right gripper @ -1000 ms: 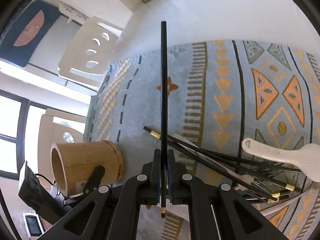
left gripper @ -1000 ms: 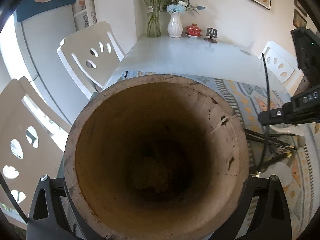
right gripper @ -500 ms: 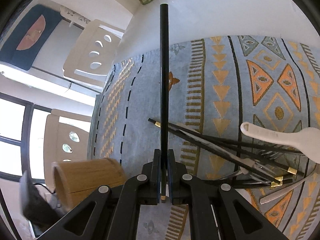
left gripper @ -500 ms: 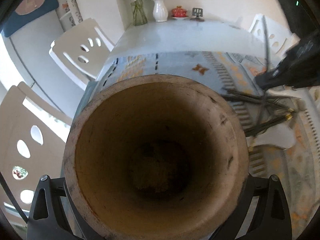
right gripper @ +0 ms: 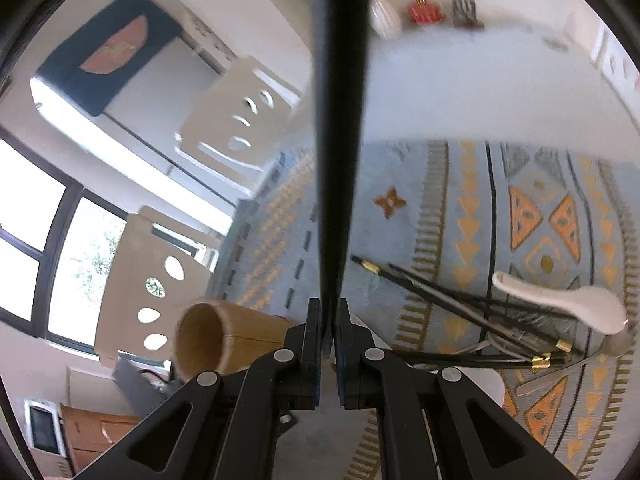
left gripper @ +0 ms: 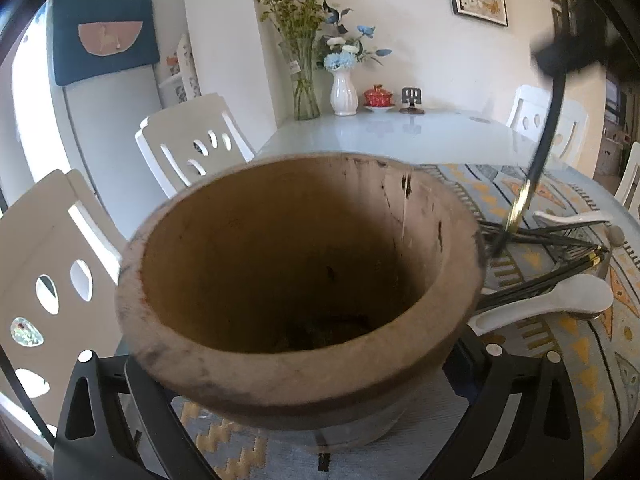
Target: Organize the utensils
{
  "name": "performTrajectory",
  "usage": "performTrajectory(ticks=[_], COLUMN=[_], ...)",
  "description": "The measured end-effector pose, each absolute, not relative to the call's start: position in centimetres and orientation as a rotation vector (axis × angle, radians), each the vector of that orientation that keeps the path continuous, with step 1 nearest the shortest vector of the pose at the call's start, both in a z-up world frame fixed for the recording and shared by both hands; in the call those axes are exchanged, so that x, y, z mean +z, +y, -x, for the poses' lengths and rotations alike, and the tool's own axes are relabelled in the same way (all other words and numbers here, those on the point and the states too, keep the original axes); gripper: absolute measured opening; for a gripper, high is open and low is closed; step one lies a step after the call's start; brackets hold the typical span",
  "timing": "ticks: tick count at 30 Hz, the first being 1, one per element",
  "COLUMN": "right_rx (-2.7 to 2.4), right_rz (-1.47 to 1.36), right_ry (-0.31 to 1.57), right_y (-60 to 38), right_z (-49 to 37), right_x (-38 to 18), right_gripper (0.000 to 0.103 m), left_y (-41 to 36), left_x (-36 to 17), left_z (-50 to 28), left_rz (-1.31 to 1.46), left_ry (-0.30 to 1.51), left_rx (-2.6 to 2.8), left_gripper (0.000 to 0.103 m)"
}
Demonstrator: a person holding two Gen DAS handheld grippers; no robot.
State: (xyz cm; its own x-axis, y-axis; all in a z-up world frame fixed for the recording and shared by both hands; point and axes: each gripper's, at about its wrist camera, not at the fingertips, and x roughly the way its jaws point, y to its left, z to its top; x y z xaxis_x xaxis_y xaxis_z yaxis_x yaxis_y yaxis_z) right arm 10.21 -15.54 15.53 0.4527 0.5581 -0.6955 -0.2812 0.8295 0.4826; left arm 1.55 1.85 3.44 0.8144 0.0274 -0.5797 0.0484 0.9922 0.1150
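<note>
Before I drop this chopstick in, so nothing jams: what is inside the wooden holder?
The wooden holder looks free of utensils; only dark specks on its floor. Its near rim hides part of the bottom.

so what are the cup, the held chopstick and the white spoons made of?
Cup: looks like bamboo or wood, matte tan, dark cracks at the rim. Chopstick: smooth black; material unclear, gold band near its end. Spoons: probably glazed ceramic, glossy white; could be plastic.
</note>
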Motion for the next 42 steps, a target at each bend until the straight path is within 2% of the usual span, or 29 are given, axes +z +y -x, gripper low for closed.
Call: performTrajectory(ticks=[8, 18, 20, 21, 22, 23, 24, 33, 38, 42], right_rx=[0.652, 0.78, 0.782, 0.778, 0.772, 0.764, 0.759, 0.742, 0.692, 0.63], right_rz=[-0.167, -0.073, -0.086, -0.091, -0.107, -0.123, -0.145, -0.298, -0.368, -0.428], right_ry=[0.791, 0.83, 0.855, 0.866, 0.882, 0.885, 0.882, 0.91, 0.946, 0.977], right_y=[-11.5, -5.1, -4.7, -4.6, -4.6, -4.9, -5.3, -8.5, -11.1, -14.0], right_z=[-6.4, -5.8, -6.1, -6.2, -6.5, -6.4, -6.4, -7.1, -7.2, -7.5], right_x=[22.6, 21.0, 20.3, 19.9, 19.5, 19.4, 19.4, 18.7, 17.1, 15.3], right_gripper=[0.005, 0.006, 0.015, 0.03, 0.05, 0.056, 0.058, 0.058, 0.058, 0.058], left_y=[1.8, 2.0, 2.1, 2.2, 2.3, 2.3, 2.4, 2.3, 2.2, 2.4], left_x=[3.5, 3.8, 3.8, 3.8, 3.8, 3.8, 3.8, 4.1, 4.8, 4.5], left_z=[-1.4, -0.7, -0.7, -0.7, -0.7, -0.6, -0.5, 0.3, 0.7, 0.3], left_rz=[-0.131, -0.118, -0.116, -0.114, -0.111, -0.109, -0.107, -0.115, -0.145, -0.14], left_ry=[0.611, 0.589, 0.591, 0.595, 0.598, 0.599, 0.598, 0.567, 0.495, 0.517], left_rx=[-0.008, -0.023, -0.026, -0.029, -0.036, -0.04, -0.044, -0.033, -0.015, -0.022], left_gripper=[0.1, 0.1, 0.1, 0.101, 0.101, 0.101, 0.101, 0.101, 0.101, 0.101])
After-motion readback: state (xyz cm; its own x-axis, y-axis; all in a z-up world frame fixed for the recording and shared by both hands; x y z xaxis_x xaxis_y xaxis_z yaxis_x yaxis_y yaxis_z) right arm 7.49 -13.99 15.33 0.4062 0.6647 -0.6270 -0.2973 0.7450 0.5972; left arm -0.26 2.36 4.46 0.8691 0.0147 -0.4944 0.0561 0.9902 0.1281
